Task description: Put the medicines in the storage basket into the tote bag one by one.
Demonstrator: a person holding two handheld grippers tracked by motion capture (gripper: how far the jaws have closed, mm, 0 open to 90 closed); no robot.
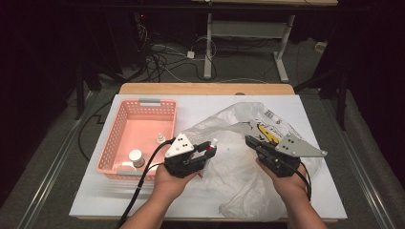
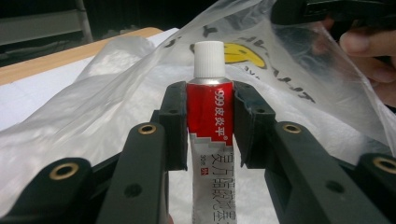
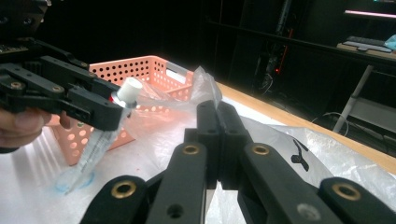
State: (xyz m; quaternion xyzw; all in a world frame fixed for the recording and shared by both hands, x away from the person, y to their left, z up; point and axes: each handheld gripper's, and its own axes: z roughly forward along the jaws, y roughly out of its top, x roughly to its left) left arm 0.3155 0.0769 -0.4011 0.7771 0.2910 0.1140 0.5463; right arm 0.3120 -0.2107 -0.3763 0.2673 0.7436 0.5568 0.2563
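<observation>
Left gripper [image 2: 205,126] is clamped on a red-and-white ointment tube [image 2: 208,140], fingers [image 2: 173,126] pressing its upper body just below the white cap [image 2: 208,58], which sticks out past the tips. In the high view the tube [image 1: 210,148] is lifted above the counter [image 1: 200,200], between the pink basket [image 1: 123,125] and the clear plastic bag [image 1: 239,162].

Tube looks light and soft-walled, probably squashes if squeezed hard. Holding it near the stiffer shoulder under the cap, as now, seems the safest spot; the flat tail would likely fold or slip.

Right gripper [image 3: 217,126] has its fingers fully shut, pinching a fold of the bag's thin film [image 3: 208,81], holding the bag up and open. The film is flimsy, slippery and crinkly, so it needs a firm pinch at an edge.

Containers: the basket holds a small white-lidded jar [image 1: 136,157] and a little white-topped bottle [image 1: 160,139]. Cannot tell whether anything remains in the bag.
</observation>
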